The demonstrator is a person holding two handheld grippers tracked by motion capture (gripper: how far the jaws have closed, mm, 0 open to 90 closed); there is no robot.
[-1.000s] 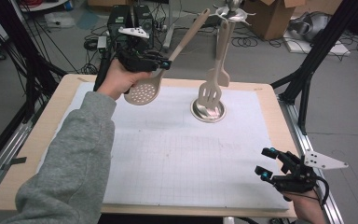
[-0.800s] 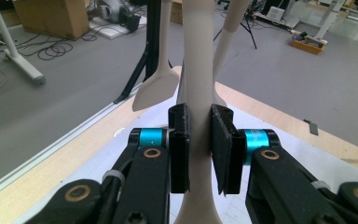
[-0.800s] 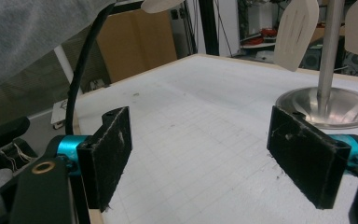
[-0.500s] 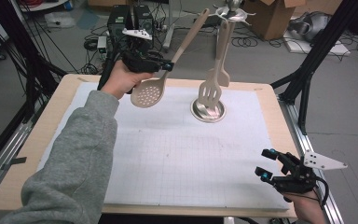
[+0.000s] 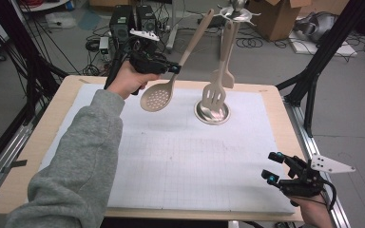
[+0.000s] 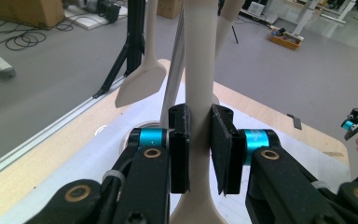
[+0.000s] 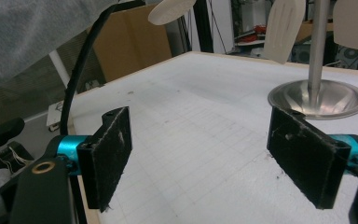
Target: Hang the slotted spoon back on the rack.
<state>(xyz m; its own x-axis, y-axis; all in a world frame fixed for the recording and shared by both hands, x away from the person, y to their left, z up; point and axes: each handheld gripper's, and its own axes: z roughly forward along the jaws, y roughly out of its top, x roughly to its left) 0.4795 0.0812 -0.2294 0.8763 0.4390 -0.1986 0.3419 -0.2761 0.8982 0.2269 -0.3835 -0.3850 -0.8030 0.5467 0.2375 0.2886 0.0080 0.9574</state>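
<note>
The left gripper (image 5: pixel 173 69) had its jaws clamped on the handle of the slotted spoon (image 5: pixel 158 96), which hung tilted in the air over the far left part of the desk (image 5: pixel 52 118), its top up at the hook ring of the utensil stand (image 5: pixel 212 112); a slotted spatula (image 5: pixel 215 93) hung beside it; the right gripper (image 5: pixel 272 167) waited at the near right corner, jaws wide apart and empty. Judging by this, the spoon was being taken off or hung on its hook; the grip should stay firm and square on the handle; the top end wants guiding gently past the hook, clear of the spatula, so the stand does not tip.
</note>
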